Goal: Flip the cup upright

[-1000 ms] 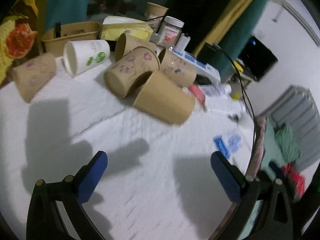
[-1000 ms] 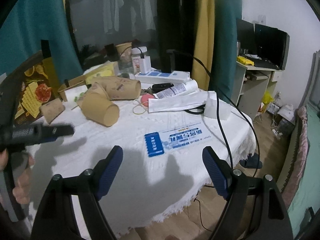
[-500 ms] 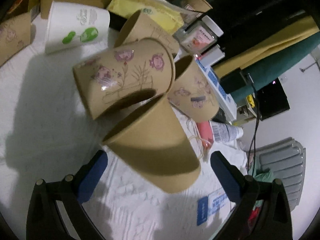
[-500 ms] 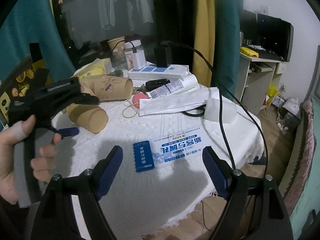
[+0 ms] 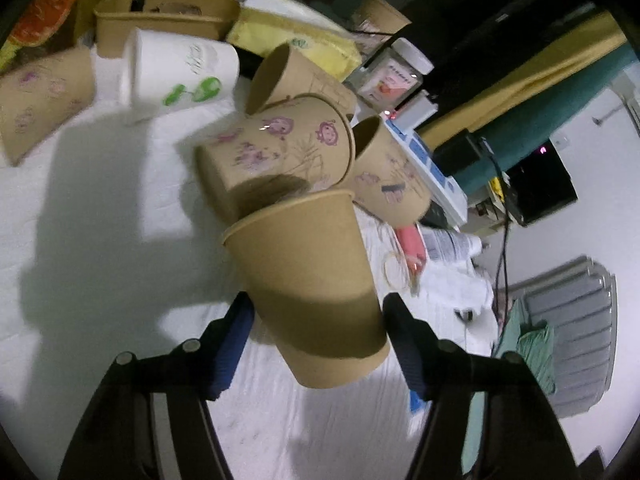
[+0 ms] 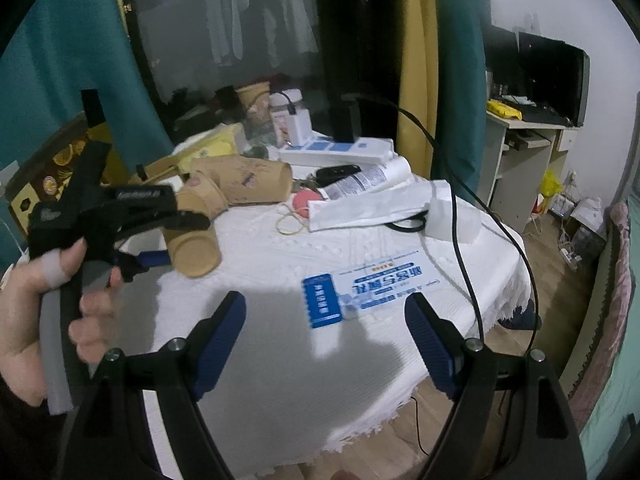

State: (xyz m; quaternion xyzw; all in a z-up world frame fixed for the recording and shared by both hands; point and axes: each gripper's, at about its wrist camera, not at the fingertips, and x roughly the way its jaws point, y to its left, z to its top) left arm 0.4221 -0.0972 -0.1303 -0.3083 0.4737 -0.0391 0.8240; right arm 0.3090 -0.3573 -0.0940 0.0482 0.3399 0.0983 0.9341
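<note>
A plain brown paper cup (image 5: 308, 276) lies on its side on the white tablecloth, its base toward me. My left gripper (image 5: 318, 316) has closed onto its lower body, with a blue pad against each side. The cup also shows in the right wrist view (image 6: 192, 248), with the left gripper (image 6: 160, 258) shut around it. My right gripper (image 6: 326, 320) is open and empty over the cloth near a blue and white packet (image 6: 360, 288).
Several more paper cups lie tipped behind the held cup: a flowered one (image 5: 276, 152), another brown one (image 5: 388, 184), and a white one (image 5: 180, 68). A cardboard tray (image 5: 160, 12), a jar (image 5: 392, 72), a power strip (image 6: 332, 148) and a black cable (image 6: 460, 240) crowd the table's far side.
My left gripper moved forward onto the plain brown cup and its fingers closed from wide open onto the cup's sides. The right gripper drifted slightly and stayed open.
</note>
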